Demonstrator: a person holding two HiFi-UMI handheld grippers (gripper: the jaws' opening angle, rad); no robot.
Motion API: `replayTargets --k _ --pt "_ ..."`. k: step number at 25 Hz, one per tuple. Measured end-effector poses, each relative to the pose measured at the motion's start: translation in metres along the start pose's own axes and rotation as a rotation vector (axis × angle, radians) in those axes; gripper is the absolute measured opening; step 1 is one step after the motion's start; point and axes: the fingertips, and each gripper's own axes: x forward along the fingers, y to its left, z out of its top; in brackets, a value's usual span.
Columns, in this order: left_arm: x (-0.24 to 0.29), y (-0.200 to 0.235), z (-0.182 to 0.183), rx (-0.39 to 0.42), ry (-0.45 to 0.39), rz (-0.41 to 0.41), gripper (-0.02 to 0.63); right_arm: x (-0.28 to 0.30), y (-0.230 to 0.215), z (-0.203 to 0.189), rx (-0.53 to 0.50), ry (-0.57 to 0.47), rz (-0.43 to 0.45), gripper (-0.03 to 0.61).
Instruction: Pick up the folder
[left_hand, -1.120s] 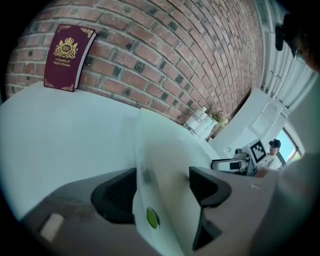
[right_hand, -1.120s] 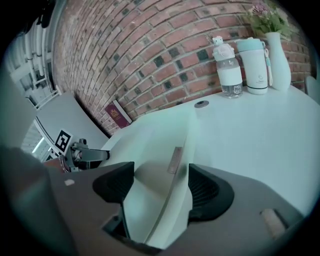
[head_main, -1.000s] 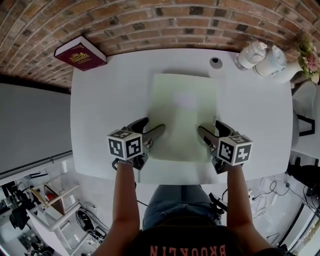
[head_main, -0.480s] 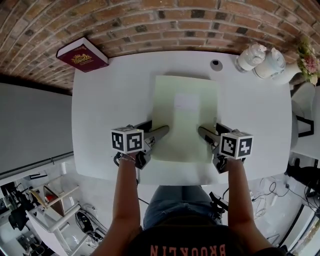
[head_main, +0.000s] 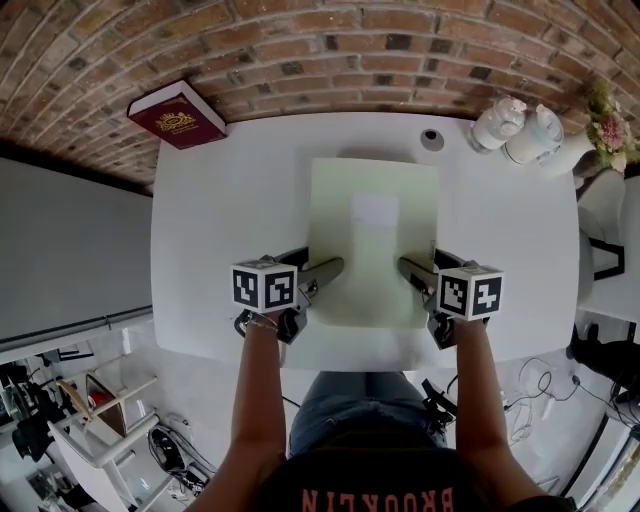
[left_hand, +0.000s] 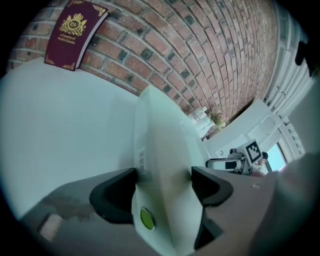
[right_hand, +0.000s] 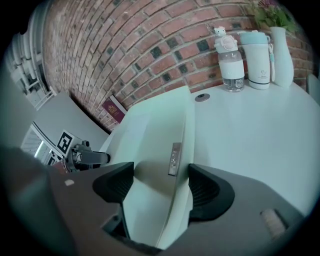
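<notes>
- White table (head_main: 220, 200) pushed against a brick wall (head_main: 300, 45). A maroon book (head_main: 177, 115) leans at the far-left corner; two bottles (head_main: 497, 122) and a vase (head_main: 585, 145) sit far right.
- The folder (head_main: 375, 240) is pale green and lies in the middle of the table, between the two tools. Its long axis runs straight away from me toward the wall.
- The left gripper (head_main: 322, 260) is at the folder's left long edge, near the corner closest to me. In the left gripper view the edge sits right between the jaws and both pads press it, so I read it as clamped on the folder.
- The right gripper (head_main: 418, 262) mirrors it on the right long edge, also near the close end. In the right gripper view the jaws are closed against the folder from both sides.
- Key relation: both tools bite the near end only, so the far end hangs out unsupported toward the wall.
- My read is that the grasp is made and the lift is not yet clearly off the table. The next move should be an even raise with both hands.
- Risk: the far end may sag, or one edge may slip if one side goes up faster.
</notes>
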Motion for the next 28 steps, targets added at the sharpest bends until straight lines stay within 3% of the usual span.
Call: replayTargets --k 28 --pt "-0.056 -0.051 0.057 0.196 -0.162 0.040 0.364 -0.057 0.050 0.059 -0.179 -0.179 -0.006 0.344"
